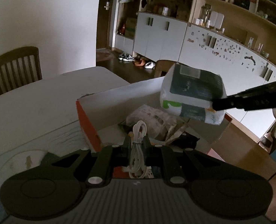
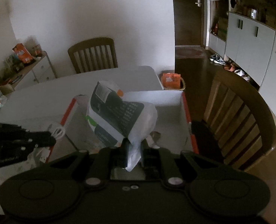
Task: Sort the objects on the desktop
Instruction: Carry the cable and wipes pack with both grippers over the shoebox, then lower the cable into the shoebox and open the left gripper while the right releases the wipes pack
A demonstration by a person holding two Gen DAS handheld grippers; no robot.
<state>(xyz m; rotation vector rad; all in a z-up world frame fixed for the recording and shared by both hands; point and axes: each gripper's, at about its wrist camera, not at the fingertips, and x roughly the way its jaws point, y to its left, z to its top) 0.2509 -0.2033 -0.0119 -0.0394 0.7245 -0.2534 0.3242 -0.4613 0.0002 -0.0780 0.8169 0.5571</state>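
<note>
While a coiled white cable (image 1: 138,145) is clamped in the closed left gripper (image 1: 137,145) and a soft pack (image 2: 119,115) in the closed right gripper (image 2: 133,149), both are carried over the cardboard box (image 2: 175,100) near the tabletop's far corner, where release is judged next.

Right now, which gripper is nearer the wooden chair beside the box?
Right. The right gripper, holding the plastic package, is beside the chair; the left gripper, gripping the white cable, sits farther off.

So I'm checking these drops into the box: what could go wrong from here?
The right gripper pinches only a corner of the plastic bag, so it may slip out early. The coiled white cable in the left gripper could snag on wrappers already in the cardboard box.
</note>
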